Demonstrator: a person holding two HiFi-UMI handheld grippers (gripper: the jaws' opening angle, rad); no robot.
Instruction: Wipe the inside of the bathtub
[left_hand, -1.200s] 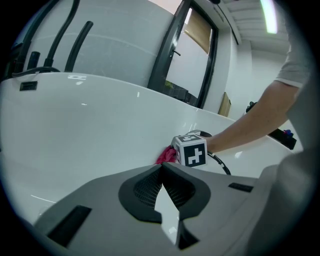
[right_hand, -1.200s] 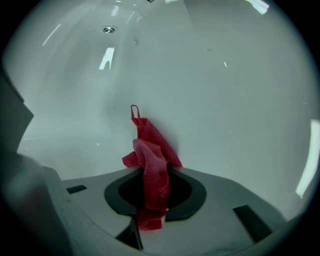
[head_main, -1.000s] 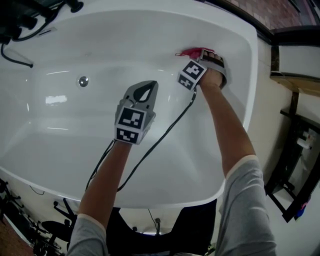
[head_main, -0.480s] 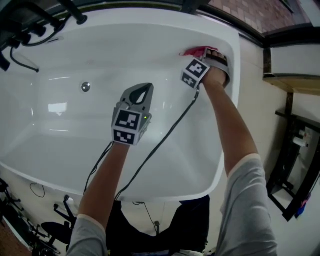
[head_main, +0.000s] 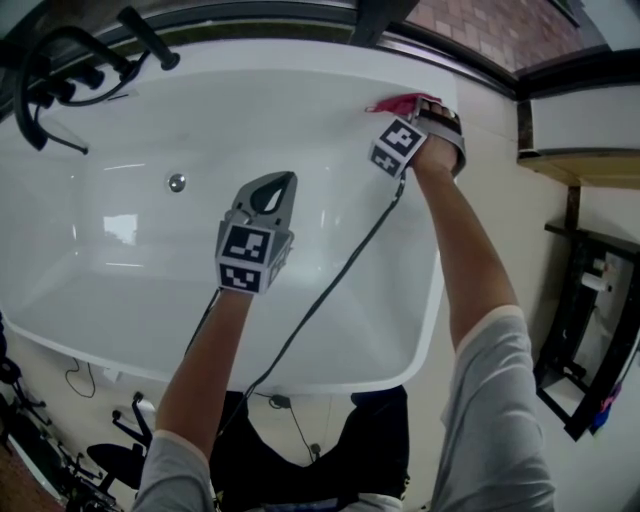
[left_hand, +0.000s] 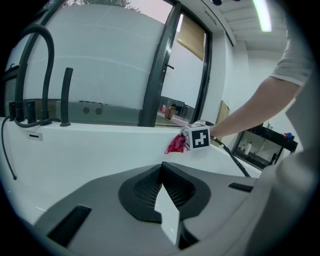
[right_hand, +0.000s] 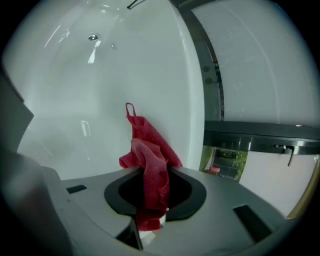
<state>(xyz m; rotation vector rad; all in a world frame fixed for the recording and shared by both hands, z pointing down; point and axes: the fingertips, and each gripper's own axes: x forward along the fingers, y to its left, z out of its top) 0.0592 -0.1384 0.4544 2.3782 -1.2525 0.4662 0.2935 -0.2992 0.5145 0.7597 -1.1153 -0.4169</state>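
At the far right corner of the bathtub (head_main: 300, 110), right gripper (right_hand: 152, 175) clamped on a bunched red cloth (right_hand: 145, 137), apparently against the white wall just under the rim. Left gripper (left_hand: 161, 167) pinched together on nothing, hovering mid-tub. Best to press the cloth flat and sweep leftward in overlapping passes. Rim and dark frame (right_hand: 240, 131) close on the right; wide bare basin toward the drain (head_main: 177, 182).

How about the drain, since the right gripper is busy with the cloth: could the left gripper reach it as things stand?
Probably yes. The left gripper, shut and empty, hangs over the tub, with only bare white surface between it and the drain. The right gripper and cloth are off at the rim.
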